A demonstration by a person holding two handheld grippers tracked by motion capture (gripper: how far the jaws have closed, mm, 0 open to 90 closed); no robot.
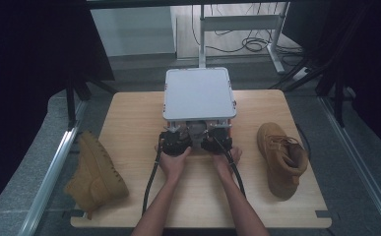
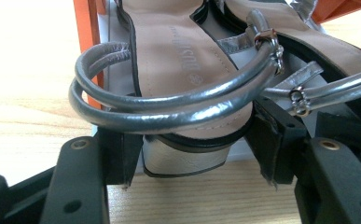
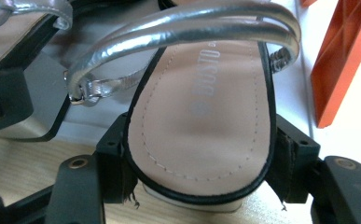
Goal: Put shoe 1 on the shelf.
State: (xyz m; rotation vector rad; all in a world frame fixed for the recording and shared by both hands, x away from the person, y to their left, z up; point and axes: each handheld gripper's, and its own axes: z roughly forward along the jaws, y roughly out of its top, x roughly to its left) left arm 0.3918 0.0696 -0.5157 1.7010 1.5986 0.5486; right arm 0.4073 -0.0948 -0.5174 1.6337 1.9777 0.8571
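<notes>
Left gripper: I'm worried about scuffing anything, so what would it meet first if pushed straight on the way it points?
The left gripper already has the heel of a silver sandal between its jaws. Pushed on, it would probably press that heel further under the grey-lidded rack, toward the looped silver straps; depth is unclear.

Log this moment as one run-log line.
left gripper: shut on left sandal heel | right gripper: shut on right sandal heel | both at rack
</notes>
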